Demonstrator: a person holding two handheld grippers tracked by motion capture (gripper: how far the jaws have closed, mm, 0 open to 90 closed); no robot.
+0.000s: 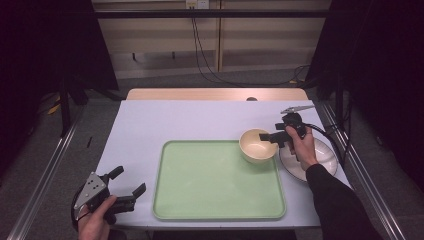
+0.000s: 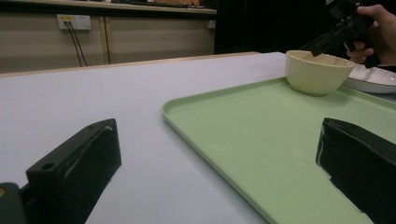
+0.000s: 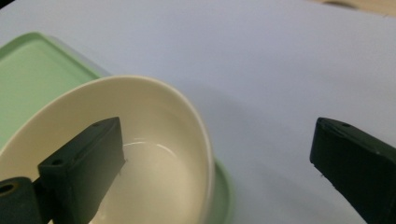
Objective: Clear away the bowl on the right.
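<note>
high view: cream bowl [image 1: 258, 145] sits in the far right corner of the green tray [image 1: 210, 195], upright. right gripper [image 1: 269, 137] hangs over the bowl's right rim, jaws spread wide, one over the bowl's inside, the other outside the rim, nothing gripped. white plate [image 1: 320, 155] lies just right of the tray, under the right hand [image 1: 301, 145]. left gripper [image 1: 131, 184] rests at the near left of the table [image 1: 200, 120], jaws apart, empty, pointing at the tray's left edge.
</note>
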